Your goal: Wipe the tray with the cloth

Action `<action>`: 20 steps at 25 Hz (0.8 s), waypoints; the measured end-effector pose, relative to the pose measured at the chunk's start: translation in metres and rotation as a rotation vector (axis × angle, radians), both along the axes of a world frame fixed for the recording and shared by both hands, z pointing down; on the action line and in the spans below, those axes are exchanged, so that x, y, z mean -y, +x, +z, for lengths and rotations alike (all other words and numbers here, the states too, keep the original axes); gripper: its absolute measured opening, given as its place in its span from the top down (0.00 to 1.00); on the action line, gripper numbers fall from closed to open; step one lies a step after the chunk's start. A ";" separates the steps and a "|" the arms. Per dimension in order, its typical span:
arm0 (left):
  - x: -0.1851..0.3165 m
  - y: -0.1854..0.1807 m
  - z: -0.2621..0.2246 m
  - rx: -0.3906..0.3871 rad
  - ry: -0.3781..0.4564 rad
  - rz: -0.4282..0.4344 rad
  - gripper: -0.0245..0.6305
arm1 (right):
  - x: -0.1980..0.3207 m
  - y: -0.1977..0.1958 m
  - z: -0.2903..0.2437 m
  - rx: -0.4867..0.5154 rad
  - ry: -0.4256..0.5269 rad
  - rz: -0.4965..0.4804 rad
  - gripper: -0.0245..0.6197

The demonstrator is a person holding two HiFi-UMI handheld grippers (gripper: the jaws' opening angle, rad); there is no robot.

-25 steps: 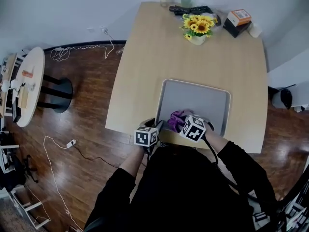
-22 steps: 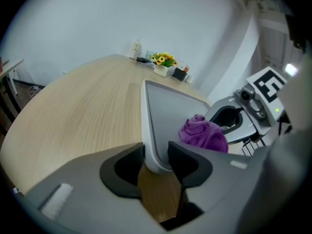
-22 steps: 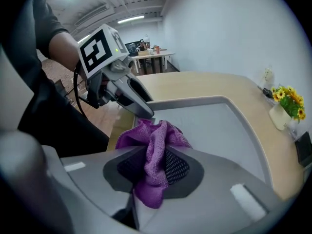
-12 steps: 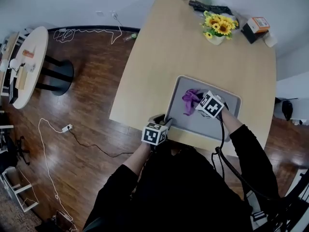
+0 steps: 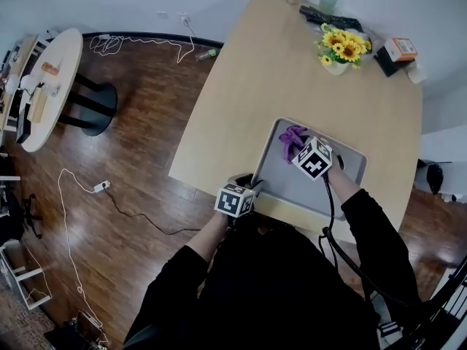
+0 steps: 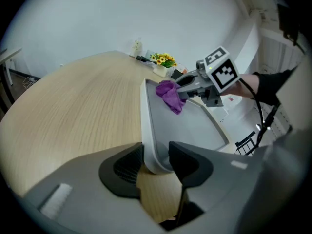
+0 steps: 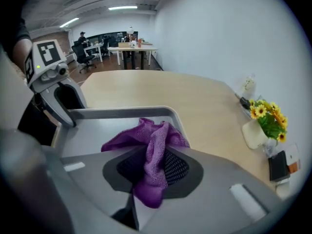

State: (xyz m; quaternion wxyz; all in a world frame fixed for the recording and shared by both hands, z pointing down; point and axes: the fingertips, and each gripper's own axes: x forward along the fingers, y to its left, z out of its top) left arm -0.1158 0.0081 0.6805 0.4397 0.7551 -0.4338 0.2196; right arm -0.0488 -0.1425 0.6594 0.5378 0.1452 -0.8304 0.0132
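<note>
1. The shallow grey rectangular tray (image 5: 303, 188) has rounded corners, a raised rim and a smooth matt floor. It lies on the pale wood-grain table (image 5: 255, 79), close to the table's near edge.
2. The crumpled purple cloth (image 7: 153, 145) has a fuzzy, towel-like nap. It is bunched in soft folds on the tray floor, at the far left corner just inside the rim.
3. The right gripper (image 7: 155, 172) is clamped on the cloth. Its dark meshed pads pinch one fold, and a tail of fabric hangs out behind them.
4. The left gripper (image 6: 156, 162) straddles the tray's near left corner, with one pad outside the rim and one inside, gripping it. Its jaws have just been opening a little, with the rim between them.
5. From the cloth, open grey tray floor runs toward the right rim and the near rim.
6. The tray holds the cloth. A white pot of yellow sunflowers (image 5: 341, 49) stands at the table's far end, well apart from the tray, with a wide stretch of bare tabletop between them.
</note>
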 end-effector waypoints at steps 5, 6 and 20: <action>0.001 -0.028 -0.018 -0.078 -0.004 -0.211 0.73 | -0.083 -0.023 0.002 0.027 -0.071 -0.170 0.84; 0.000 -0.036 -0.024 -0.087 0.007 -0.250 0.73 | -0.099 -0.026 0.003 0.030 -0.076 -0.206 0.84; -0.063 -0.048 -0.025 -0.069 -0.023 -0.321 0.74 | -0.105 -0.034 0.002 0.088 -0.226 -0.271 0.84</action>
